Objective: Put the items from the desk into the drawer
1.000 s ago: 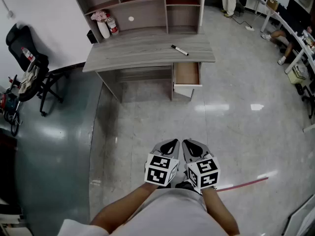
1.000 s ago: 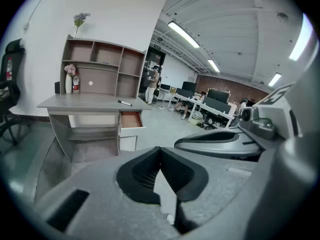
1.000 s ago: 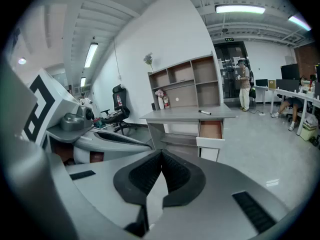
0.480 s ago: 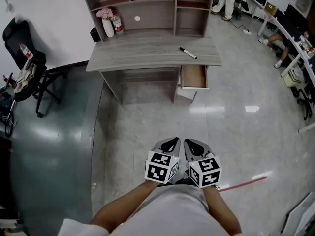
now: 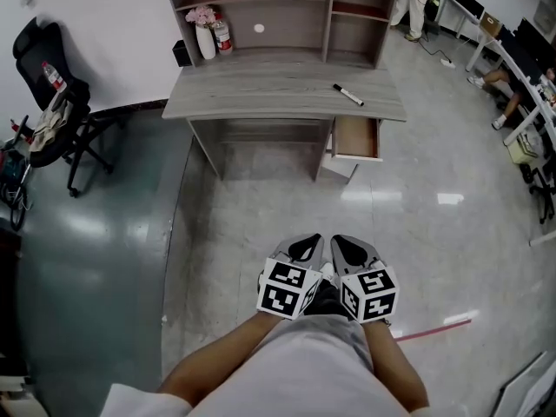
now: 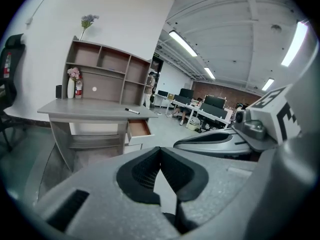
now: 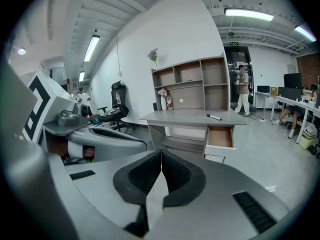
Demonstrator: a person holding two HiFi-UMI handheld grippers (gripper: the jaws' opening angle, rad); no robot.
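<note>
Tho drawer [image 5: 357, 136] open, marker [image 5: 348, 95] on desk [image 5: 261, 89]

Head view stares steeply down from well back; both gripper views face forward, low, all three sharing desk [image 5: 261, 87] and drawer [image 5: 357, 136].

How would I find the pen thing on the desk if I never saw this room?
Find the grey desk with shelves on top, against the white wall. Near its right end, just behind the open drawer, lies a thin black and white marker. It is the only thing lying flat on the desktop; the flower vase and red bottle stand at the back left corner.
</note>
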